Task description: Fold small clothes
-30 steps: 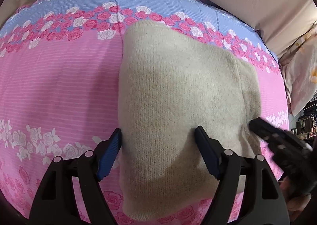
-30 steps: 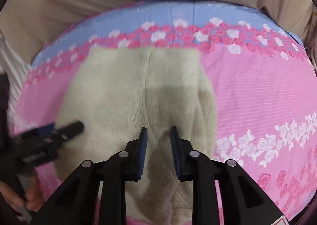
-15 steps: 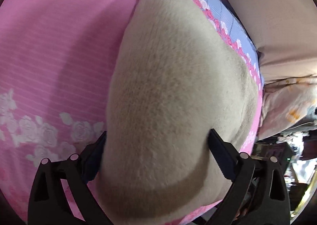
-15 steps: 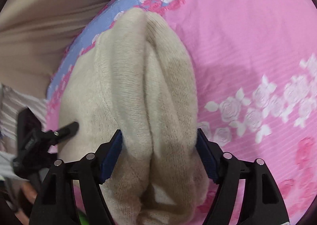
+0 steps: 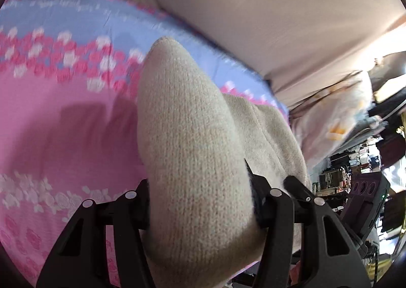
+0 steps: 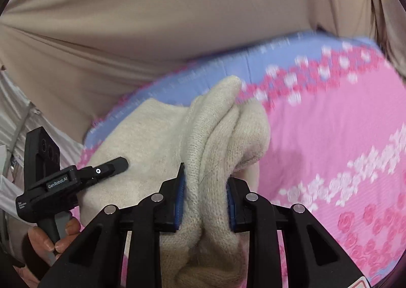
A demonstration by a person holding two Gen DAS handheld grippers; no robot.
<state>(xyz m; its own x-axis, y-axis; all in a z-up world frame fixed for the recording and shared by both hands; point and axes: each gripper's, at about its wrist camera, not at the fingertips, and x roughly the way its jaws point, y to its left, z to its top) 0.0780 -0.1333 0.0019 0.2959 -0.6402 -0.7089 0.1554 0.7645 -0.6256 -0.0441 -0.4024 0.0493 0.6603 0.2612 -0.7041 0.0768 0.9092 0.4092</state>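
Both grippers are now closing on the beige knit garment (image 5: 187,151), after standing wide open half a second ago. The left gripper (image 5: 200,201) and the right gripper (image 6: 204,194) are bunching its near edge into thick folds and lifting it off the pink flowered bedsheet (image 6: 330,141), where it was lying flat a second ago.

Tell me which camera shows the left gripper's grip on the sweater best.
Right wrist view: left gripper appears from outside, reaching over the sweater. Its own view shows knit filling the jaws, pads hidden.
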